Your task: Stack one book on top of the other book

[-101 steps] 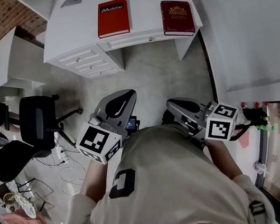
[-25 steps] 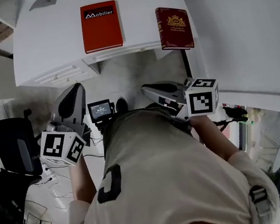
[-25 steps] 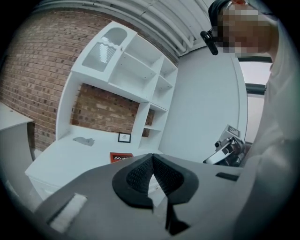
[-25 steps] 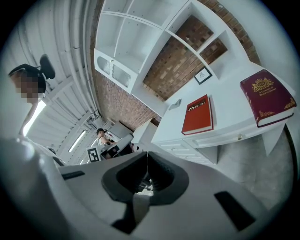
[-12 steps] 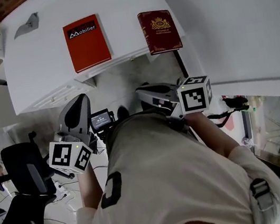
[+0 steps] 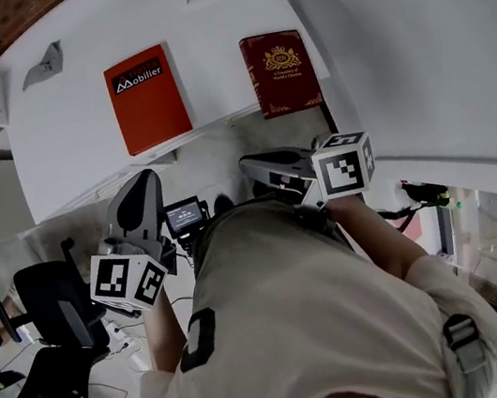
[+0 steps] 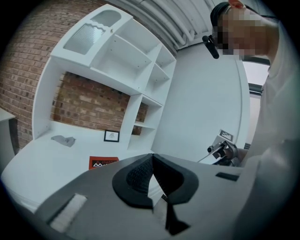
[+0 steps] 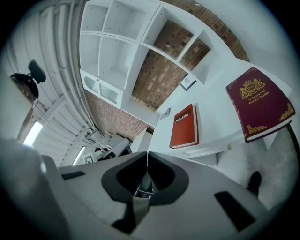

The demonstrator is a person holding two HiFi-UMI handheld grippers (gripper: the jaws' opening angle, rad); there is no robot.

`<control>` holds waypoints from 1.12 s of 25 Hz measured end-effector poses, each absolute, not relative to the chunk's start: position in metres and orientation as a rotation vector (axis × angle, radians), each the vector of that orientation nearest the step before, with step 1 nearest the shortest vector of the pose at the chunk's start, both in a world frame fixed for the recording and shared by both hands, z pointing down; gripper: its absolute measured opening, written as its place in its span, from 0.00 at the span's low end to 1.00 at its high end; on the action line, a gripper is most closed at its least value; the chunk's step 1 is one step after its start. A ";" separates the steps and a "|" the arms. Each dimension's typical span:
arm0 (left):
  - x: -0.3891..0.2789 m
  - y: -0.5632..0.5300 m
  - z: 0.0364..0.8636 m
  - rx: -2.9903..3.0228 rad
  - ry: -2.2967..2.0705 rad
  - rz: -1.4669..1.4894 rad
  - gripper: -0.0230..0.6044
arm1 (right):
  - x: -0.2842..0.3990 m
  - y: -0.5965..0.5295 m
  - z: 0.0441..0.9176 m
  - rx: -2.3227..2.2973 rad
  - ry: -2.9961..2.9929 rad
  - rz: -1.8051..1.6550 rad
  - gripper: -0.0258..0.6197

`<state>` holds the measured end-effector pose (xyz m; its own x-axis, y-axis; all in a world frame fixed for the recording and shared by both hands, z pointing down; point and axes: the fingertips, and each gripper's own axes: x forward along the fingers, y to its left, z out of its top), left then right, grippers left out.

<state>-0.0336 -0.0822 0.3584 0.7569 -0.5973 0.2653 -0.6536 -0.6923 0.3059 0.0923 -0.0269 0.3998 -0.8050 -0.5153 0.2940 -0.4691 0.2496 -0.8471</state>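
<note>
Holding, left tool (image 7: pixel 151 155): nothing; my jaws meet.
Right tool (image 8: pixel 147 155): my jaws meet, empty.
Red book (image 6: pixel 147 99), maroon book (image 6: pixel 281 72): apart on desk (image 6: pixel 65 130).

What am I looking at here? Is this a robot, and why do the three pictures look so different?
There is no robot arm here: a person holds a two-jaw tool in each hand. The left gripper and the right gripper both have their jaws closed together, with nothing between them. The cube with black-and-white squares on each is part of the tool. One picture comes from a camera on the person's head, looking steeply down. The other two come from wide-angle cameras riding on the grippers and looking along the jaws, hence the curved look. On the white desk lie two books, side by side and apart: an orange-red book with a white title and a dark red book with a gold crest. Neither is touched yet. The blurred patch only hides a face.
</note>
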 end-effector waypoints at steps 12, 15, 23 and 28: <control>0.046 -0.114 0.375 2.606 -0.789 0.414 0.04 | 0.179 -0.042 0.429 -1.060 2.146 -1.704 0.05; 0.065 -0.117 0.381 2.607 -0.733 0.455 0.04 | 0.194 -0.040 0.441 -1.083 2.100 -1.724 0.05; 0.115 -0.124 0.386 2.650 -0.599 0.506 0.04 | 0.243 -0.033 0.480 -1.160 1.843 -1.798 0.05; 0.128 -0.127 0.393 2.646 -0.583 0.521 0.04 | 0.282 -0.034 0.522 -1.290 1.739 -1.786 0.09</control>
<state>0.1280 -0.1269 0.3930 0.8451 -0.3204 0.4279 -0.4613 -0.8416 0.2810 0.2816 -0.0340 0.5215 -0.5338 -0.7626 0.3655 -0.3450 -0.1982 -0.9174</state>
